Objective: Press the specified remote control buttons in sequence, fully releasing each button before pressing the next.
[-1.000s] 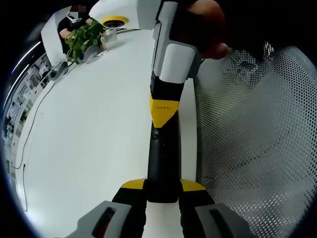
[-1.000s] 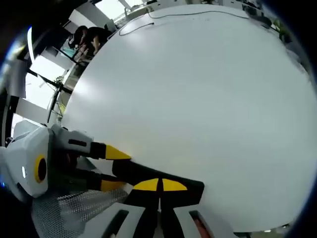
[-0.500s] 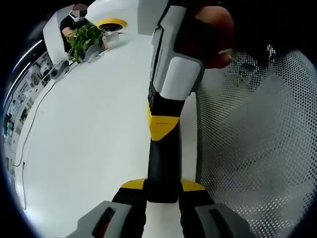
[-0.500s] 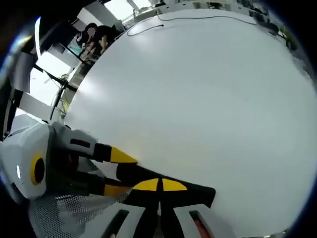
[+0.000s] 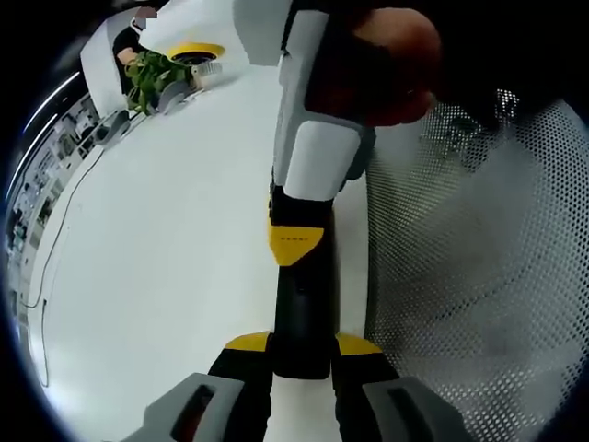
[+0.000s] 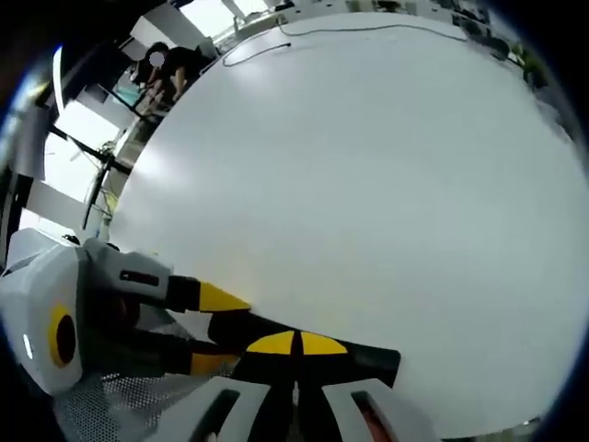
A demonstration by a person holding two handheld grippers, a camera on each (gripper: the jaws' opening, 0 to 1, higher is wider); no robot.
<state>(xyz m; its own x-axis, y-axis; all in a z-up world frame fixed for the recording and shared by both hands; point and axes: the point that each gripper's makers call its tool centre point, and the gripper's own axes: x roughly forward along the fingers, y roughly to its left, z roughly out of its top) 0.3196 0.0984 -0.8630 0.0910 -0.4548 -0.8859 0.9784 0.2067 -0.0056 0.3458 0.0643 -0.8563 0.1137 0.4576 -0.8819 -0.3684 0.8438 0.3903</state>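
Left gripper view: left claw [image 5: 301, 354] rises from the near edge, jaws narrow and clamped on the near end of a black remote [image 5: 302, 313]. The remote runs straight away from the claw, held over the white desk [image 5: 166, 239]. The right claw [image 5: 296, 241] comes down from the far side, its yellow tips together and resting on the remote's top face about halfway along. Whether a button is pushed in, cannot tell. A hand [image 5: 386, 64] wraps the grey body of the right claw at the far top. To the right, a white mesh sheet [image 5: 469, 276] lies just beside the remote. A potted plant [image 5: 152, 74] sits far left on the desk.

Right gripper view: right claw [image 6: 295, 350] has its jaws closed tip to tip, yellow pads touching, pressed onto the black remote [image 6: 368, 357], which lies across the near part of the view. The left claw [image 6: 207, 322] enters from the left, jaws either side of the remote's left end, gripping it. The white desk [image 6: 368, 184] spreads far beyond, with a thin cable [image 6: 276, 41] at its far edge. Mesh sheet [image 6: 120, 401] shows near left, under the left claw.
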